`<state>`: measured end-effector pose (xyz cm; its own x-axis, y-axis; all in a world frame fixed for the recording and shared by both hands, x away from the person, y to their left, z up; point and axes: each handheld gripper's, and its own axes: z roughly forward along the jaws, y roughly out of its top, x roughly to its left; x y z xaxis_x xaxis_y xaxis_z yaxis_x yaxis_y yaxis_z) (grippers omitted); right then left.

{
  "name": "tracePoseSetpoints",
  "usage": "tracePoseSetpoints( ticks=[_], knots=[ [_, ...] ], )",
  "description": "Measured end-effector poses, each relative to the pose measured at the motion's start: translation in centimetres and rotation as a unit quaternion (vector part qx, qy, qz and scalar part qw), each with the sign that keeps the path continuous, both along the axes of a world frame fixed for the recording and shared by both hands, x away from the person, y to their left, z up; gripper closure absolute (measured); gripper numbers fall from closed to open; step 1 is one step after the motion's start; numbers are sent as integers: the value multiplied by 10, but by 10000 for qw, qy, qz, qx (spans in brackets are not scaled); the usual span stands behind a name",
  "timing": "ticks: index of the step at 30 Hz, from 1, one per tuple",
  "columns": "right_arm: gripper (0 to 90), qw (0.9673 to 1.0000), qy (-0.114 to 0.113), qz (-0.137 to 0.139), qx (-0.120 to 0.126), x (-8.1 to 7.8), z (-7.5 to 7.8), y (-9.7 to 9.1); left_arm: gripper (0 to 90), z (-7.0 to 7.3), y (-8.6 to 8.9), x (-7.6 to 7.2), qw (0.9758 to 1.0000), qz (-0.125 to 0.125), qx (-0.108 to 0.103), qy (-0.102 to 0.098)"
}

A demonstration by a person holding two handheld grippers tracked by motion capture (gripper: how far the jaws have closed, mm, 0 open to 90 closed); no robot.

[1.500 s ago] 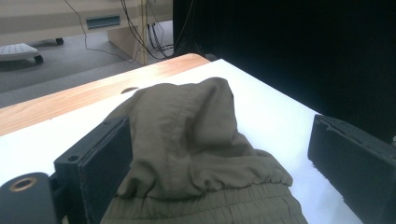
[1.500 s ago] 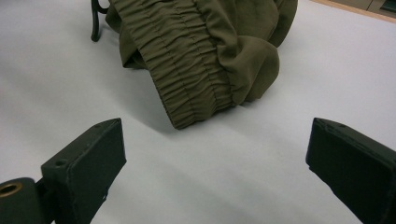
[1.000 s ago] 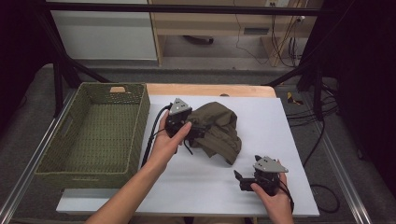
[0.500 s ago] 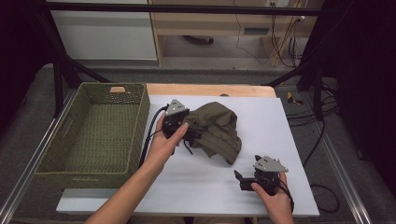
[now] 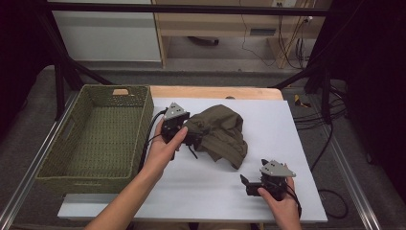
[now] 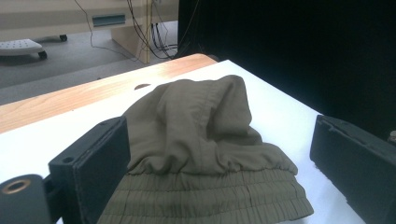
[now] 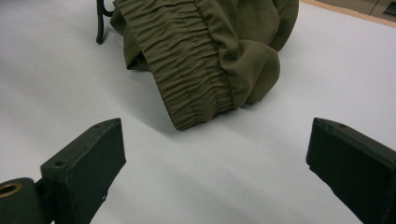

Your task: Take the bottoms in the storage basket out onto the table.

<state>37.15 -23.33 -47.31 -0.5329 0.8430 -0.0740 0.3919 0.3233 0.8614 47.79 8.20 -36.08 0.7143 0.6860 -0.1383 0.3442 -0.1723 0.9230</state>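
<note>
Two grippers are working over the white worktop (image 5: 297, 143): my left gripper (image 5: 191, 136), fingers spread apart, is straddling the crumpled olive garment (image 5: 220, 134) at mid-worktop, while my right gripper (image 5: 246, 184), fingers also apart, is hovering near its elastic waistband (image 7: 187, 60).

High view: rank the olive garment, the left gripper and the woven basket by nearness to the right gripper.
1. Crumpled olive-green fabric garment, up and left of the right gripper.
2. Left gripper, at the garment's left edge.
3. Green woven basket, far left.
</note>
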Motion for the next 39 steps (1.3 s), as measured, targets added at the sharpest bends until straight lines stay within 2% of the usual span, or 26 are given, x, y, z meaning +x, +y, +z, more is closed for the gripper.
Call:
tracePoseSetpoints(
  ticks=[7,10,14,17,19,23,29,39],
  knots=[
    [49,10000,-4,29,-2,-1,0,1,44,6,11,-3,9999,-28,-113,-58],
    [52,10000,33,41,0,2,-1,1,49,4,14,-1,10000,25,-89,23],
    [42,10000,-2,11,18,0,0,-1,49,3,20,-1,9999,88,-36,-36],
    [48,10000,7,31,24,-3,0,0,53,3,26,-1,9998,173,-102,66],
    [48,10000,6,24,27,-3,0,0,53,6,30,-2,9996,185,-182,75],
    [49,10000,8,30,21,0,0,0,53,12,36,-5,9996,204,-184,74],
    [49,10000,-2,26,20,-1,1,0,54,20,48,-11,9996,265,-71,47],
    [48,10000,-8,14,34,-1,1,-2,49,36,73,-23,9990,431,-66,-37]
  ],
)
